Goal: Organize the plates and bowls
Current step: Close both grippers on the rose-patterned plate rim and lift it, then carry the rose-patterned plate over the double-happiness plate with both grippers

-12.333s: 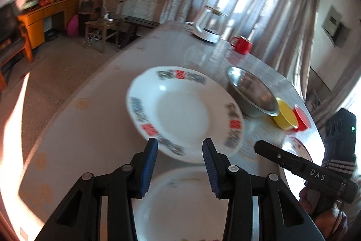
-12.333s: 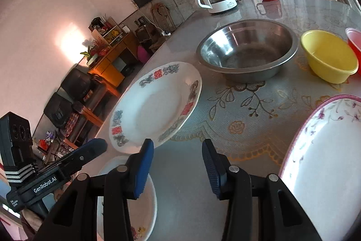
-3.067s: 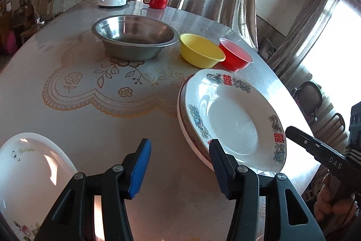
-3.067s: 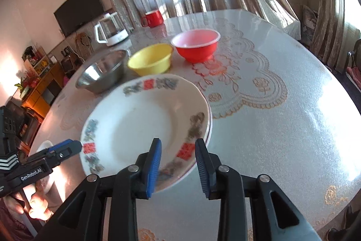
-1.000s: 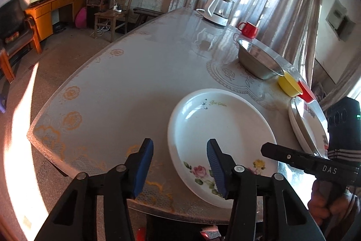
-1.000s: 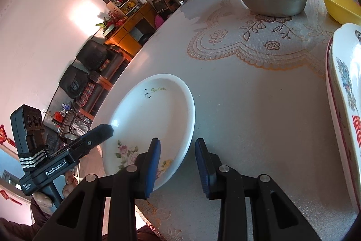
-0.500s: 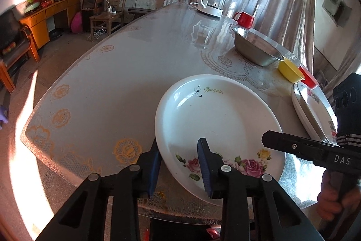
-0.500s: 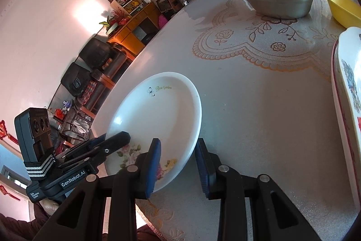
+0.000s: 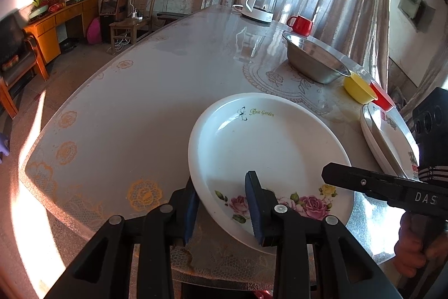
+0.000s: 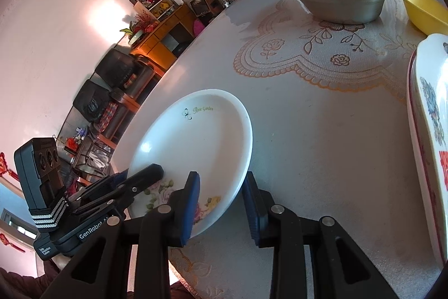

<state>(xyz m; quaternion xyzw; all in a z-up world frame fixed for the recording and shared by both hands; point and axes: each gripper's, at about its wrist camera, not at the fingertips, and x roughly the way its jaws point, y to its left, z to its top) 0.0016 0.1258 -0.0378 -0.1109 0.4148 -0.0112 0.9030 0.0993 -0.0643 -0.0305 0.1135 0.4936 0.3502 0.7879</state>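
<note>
White rose plate is pinched at its near rim by my left gripper; my right gripper sits open around its right rim.

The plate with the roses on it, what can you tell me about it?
The rose plate is round, white, shiny like china, with a shallow dip. Pink and yellow roses sit on its near rim, and "Rose Garden" with a small butterfly on the far rim. It is empty, by the near edge of the table. The left gripper has its fingers on either side of the rim; the right gripper straddles another part.
</note>
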